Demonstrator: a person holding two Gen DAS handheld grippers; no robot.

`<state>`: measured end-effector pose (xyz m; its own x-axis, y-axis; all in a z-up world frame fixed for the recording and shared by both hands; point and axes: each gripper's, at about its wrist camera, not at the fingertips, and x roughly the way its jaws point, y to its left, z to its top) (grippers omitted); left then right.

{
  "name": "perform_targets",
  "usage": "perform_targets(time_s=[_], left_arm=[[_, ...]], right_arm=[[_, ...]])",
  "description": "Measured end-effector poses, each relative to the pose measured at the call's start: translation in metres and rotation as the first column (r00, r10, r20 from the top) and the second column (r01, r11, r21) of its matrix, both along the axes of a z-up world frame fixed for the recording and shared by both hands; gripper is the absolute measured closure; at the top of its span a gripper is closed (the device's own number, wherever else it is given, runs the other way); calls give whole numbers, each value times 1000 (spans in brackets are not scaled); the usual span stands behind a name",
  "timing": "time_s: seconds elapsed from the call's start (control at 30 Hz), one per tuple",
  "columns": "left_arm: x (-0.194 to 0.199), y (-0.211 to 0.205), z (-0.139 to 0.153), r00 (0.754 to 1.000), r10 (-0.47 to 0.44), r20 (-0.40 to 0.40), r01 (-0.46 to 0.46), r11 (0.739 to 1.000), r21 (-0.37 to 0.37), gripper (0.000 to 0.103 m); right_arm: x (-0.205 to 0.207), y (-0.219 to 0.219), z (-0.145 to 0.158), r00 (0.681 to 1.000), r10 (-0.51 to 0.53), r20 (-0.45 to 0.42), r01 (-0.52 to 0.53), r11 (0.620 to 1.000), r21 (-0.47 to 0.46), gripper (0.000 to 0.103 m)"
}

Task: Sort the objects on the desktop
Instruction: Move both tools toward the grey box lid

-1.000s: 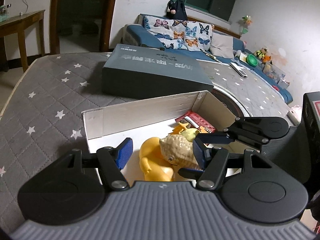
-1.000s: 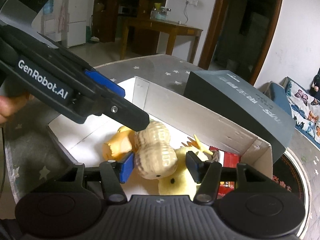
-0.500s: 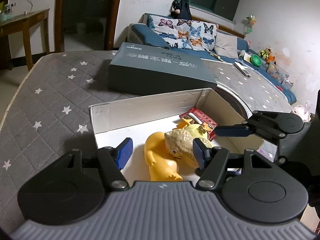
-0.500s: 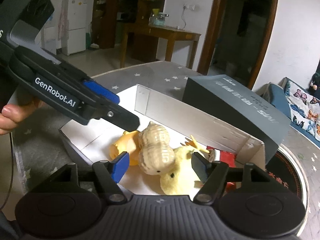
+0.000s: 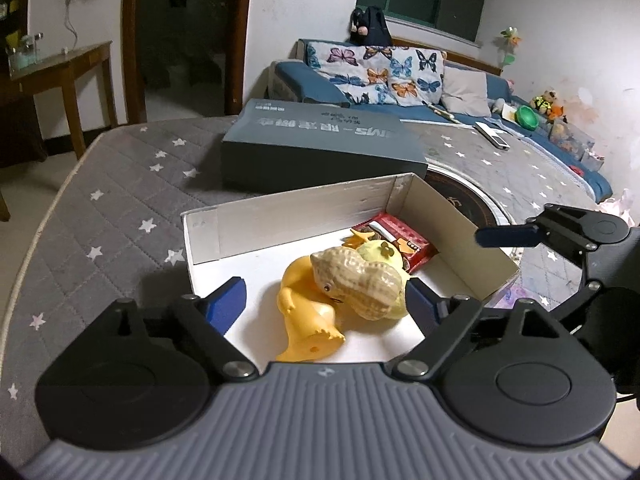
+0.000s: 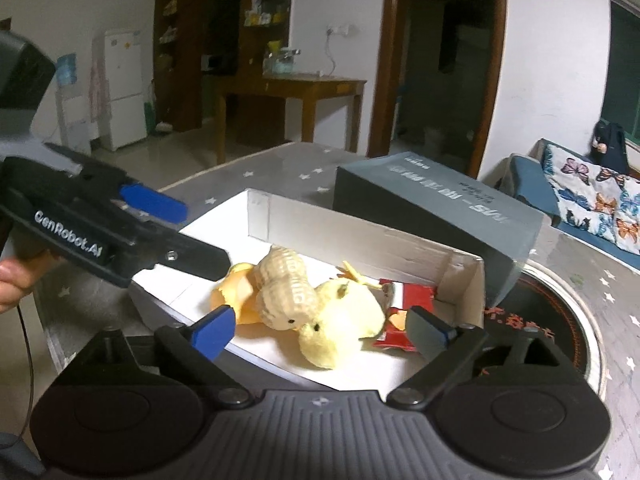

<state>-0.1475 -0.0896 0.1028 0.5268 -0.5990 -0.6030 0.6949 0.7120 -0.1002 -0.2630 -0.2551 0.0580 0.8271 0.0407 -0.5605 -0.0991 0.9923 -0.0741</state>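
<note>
A white cardboard box (image 5: 304, 216) (image 6: 360, 236) sits on the star-patterned grey table. Inside lie a tan peanut-shaped toy (image 5: 360, 280) (image 6: 286, 284), an orange toy figure (image 5: 306, 312) (image 6: 234, 294), a pale yellow plush chick (image 5: 380, 250) (image 6: 340, 320) and a red snack packet (image 5: 404, 238) (image 6: 412, 300). My left gripper (image 5: 326, 300) is open above the box's near end, holding nothing. My right gripper (image 6: 320, 330) is open too, raised over the box's other side, empty. Each gripper shows in the other's view (image 6: 120, 224) (image 5: 560, 232).
A dark grey closed box (image 5: 324, 148) (image 6: 436, 208) lies just behind the white one. A round black cooktop disc (image 6: 552, 320) sits to the right. A hand (image 6: 16, 284) holds the left gripper. A sofa (image 5: 400, 80) and wooden table (image 6: 288, 92) stand beyond.
The right gripper opened and let the peanut toy drop into the box, then drew back and up. The left gripper also pulled back; both jaws now stand wider apart.
</note>
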Motion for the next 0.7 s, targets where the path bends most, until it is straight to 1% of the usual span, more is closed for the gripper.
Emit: perform_targets(time_s=[0.1,0.37,0.5,0.7], left_arm=[[-6,5,3,1000,21,16,-21,1000,-2,17],[-8,21,4,995,103,-1,-103,995,-14,17],[-12,22,4,993,121,-2,-121,993,-10,17],[-18,25,9,989,146,19,-146,989,-5,16]], right_arm=[[-9,-8,3,999,-32,14,32,999,15,6],[-29,-29,4,994,-109,24,108,993,49,4],[-34,-32,3,992,-122,24,120,990,68,1],[-40,-29,2,991,-126,35,123,990,75,0]])
